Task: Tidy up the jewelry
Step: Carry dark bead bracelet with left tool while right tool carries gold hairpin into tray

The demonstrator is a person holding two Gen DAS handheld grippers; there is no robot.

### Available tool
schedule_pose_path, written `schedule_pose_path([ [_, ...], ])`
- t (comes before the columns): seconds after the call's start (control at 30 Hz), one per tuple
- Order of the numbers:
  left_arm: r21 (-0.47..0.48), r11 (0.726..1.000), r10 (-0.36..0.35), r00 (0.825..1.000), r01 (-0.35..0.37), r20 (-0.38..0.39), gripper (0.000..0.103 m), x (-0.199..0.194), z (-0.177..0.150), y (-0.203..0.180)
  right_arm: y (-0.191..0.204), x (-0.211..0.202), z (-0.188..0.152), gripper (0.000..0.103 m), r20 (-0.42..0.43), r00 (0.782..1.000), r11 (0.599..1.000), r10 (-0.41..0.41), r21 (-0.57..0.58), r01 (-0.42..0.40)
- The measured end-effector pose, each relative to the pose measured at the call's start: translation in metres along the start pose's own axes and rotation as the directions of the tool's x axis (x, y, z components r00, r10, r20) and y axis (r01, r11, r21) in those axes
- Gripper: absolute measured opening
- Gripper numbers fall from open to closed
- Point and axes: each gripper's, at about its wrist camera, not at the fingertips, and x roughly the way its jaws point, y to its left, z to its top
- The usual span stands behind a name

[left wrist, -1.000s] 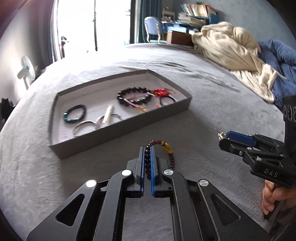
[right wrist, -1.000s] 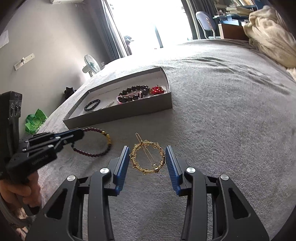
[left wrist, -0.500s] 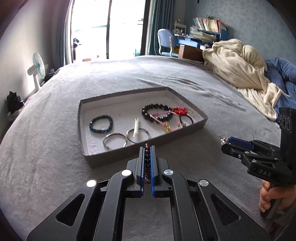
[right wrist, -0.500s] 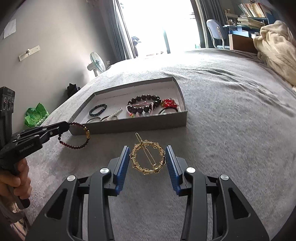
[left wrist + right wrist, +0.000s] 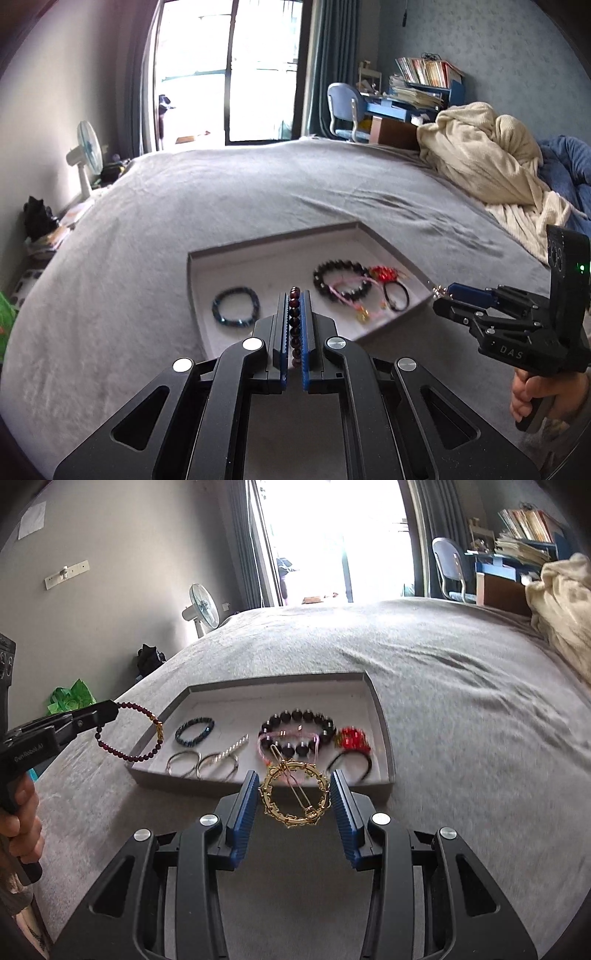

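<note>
Bracelet point(image 5: 294, 325) within left gripper point(image 5: 294, 306)

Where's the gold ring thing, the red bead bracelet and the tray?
Gold ring point(image 5: 294, 796): right wrist view, its pin.
Red bead bracelet point(image 5: 127, 755): right wrist view, lower beads.
Tray point(image 5: 380, 716): right wrist view, right wall.

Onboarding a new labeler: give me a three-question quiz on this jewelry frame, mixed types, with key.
1. True or false: the gold ring clip already lies in the tray.
2. Which gripper holds the dark red bead bracelet? A left gripper B right gripper
3. Fill in: the blue bead bracelet lies inside the ____.

Key: 1 false, it is clamped in the right gripper, off the tray; 2 A; 3 tray.
</note>
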Motion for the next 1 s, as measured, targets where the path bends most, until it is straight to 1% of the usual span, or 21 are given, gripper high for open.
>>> schedule_pose_path([
  [0.17, 0.010, 1.000, 0.004, 1.000, -0.004, 0.008, 0.006, 0.011, 0.013, 0.001, -0.001, 0.021, 0.019, 0.040, -0.008, 1.000, 1.000, -0.005, -0.021, 0.005],
  [0.37, 0.018, 1.000, -0.001, 1.000, 0.001, -0.002, 0.006, 0.029, 0.018, -0.002, -0.003, 0.044, 0.028, 0.040, -0.024, 1.000, 1.000, 0.001, -0.024, -0.002],
  [0.63, 0.028, 1.000, -0.013, 0.999, 0.014, -0.041, 0.006, 0.058, 0.014, -0.009, -0.004, 0.072, 0.029, 0.040, -0.062, 0.998, 1.000, 0.003, -0.029, -0.004],
  [0.8, 0.011, 1.000, -0.025, 0.997, 0.025, -0.067, 0.006, 0.076, 0.012, -0.008, -0.009, 0.088, 0.024, 0.040, -0.098, 0.995, 1.000, -0.004, -0.019, 0.002],
  [1.0, 0.007, 1.000, 0.004, 0.992, -0.004, -0.122, 0.006, 0.099, 0.002, 0.003, -0.011, 0.101, 0.021, 0.040, -0.127, 0.992, 1.000, -0.012, -0.028, 0.008],
])
